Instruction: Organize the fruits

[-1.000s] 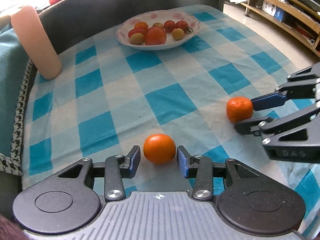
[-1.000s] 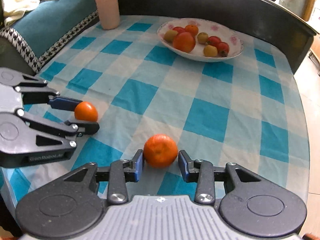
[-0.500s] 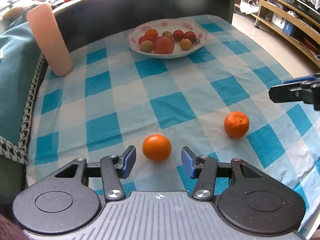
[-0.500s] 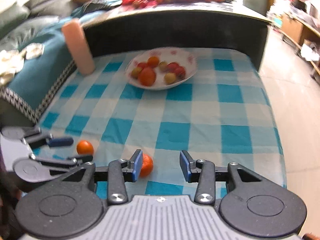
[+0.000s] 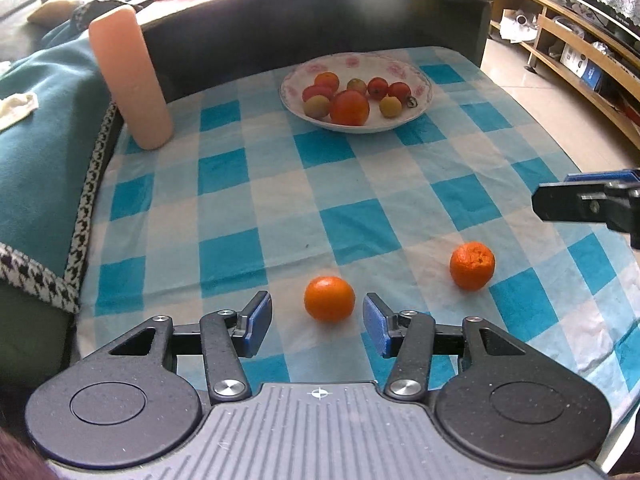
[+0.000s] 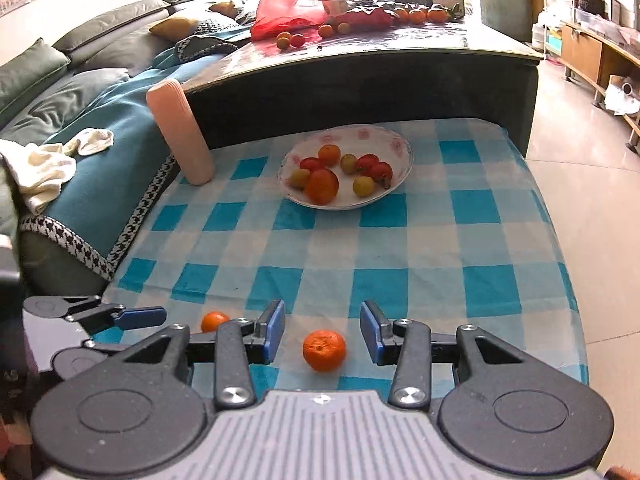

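Checked cloth over the surface, blue and white squares. White plate with pink flower rim near the far edge of the cloth, loaded with small red, yellow and orange fruits.

Two oranges loose on the cloth, well short of the plate, near the front edge. Smoother orange seen between the tips of the left gripper; fingers parted wider than the fruit, clear gaps on both sides, nothing held, jaws just widened. Rougher orange seen between the tips of the right gripper; fingers likewise apart, no contact, nothing held. Both oranges resting on the cloth, apart from each other.

Pink cylinder standing tilted at the far left corner of the cloth, left of the plate. Teal blanket beside the cloth's left edge.
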Demonstrator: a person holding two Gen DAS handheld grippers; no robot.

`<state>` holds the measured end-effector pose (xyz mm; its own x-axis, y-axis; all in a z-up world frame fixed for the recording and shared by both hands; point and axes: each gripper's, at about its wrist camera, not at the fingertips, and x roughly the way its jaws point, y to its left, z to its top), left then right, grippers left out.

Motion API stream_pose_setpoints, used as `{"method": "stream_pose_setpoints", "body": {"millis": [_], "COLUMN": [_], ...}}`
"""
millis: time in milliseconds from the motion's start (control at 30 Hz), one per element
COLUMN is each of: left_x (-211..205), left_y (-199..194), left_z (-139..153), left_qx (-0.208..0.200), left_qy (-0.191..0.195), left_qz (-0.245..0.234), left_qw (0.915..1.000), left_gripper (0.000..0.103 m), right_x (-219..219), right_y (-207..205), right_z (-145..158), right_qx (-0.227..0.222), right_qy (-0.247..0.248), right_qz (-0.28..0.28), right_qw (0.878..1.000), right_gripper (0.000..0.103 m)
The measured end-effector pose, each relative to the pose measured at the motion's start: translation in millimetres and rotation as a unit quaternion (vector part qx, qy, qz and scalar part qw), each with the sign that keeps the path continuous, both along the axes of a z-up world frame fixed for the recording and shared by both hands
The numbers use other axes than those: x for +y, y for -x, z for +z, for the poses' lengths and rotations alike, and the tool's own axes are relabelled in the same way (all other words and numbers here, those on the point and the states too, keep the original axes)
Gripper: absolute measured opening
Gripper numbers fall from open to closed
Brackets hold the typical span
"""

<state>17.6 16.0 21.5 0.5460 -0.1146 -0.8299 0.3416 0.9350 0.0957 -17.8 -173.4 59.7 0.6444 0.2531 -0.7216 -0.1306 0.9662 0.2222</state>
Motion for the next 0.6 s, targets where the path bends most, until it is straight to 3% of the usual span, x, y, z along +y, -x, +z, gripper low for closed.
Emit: {"method": "stream_pose_setpoints", "body": {"millis": [300,600], "left_x": [1,-2], "left_y": [-22,-22], "left_z": [-27,-31], "left_qx": [0.022,0.023], "left_qy": [0.004,0.027], "left_qz": [-0.015,-0.034], "left_qw": [0.9996,0.9988], "left_gripper": [0.055,0.050], "right_x": [-3,-1], "right_y": [-17,-34], "right_z": [-22,-43], "right_qx": [0.032,0.065], "right_qy": [0.019,0.032], "right_qz": [-0.001,0.013], "right_qw": [0.999,0.997], "right_gripper": [0.055,0.055]}}
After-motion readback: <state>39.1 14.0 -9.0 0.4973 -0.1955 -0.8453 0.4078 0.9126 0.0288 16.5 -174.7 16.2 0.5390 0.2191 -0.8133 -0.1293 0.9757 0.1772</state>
